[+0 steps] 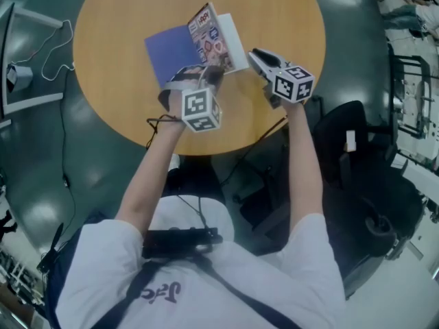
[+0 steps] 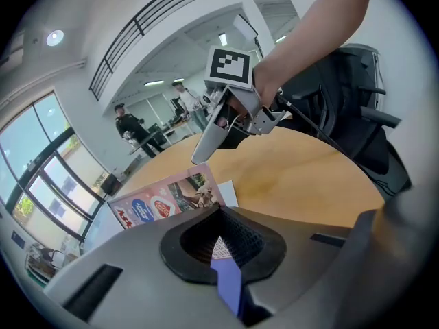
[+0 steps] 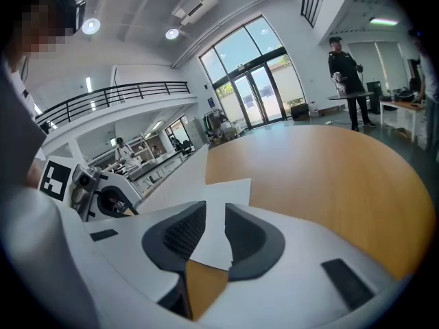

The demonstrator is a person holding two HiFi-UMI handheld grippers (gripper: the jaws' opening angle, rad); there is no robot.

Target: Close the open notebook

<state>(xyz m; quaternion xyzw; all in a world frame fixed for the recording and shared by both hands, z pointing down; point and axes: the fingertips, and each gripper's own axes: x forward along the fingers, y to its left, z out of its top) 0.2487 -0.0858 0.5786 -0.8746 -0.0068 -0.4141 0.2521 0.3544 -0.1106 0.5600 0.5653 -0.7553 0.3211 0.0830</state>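
Wooden round table (image 1: 274, 19) bears notebook (image 1: 206, 40), green floor (image 1: 41, 184)

Notebook (image 1: 199, 46) open on desk (image 1: 274, 19), half folded. Blue cover (image 1: 170, 55) on left, colourful printed leaf (image 1: 209, 36) raised at middle, white pages (image 1: 236, 41) on right. Blue cover edge pinched in left gripper (image 2: 221, 245) jaws. White page corner just ahead of parted right gripper (image 3: 208, 235) jaws.

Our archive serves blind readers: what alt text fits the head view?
The left gripper pinches the purple cover of a half-open notebook on a round wooden table. The right gripper points at the edge of its white pages.
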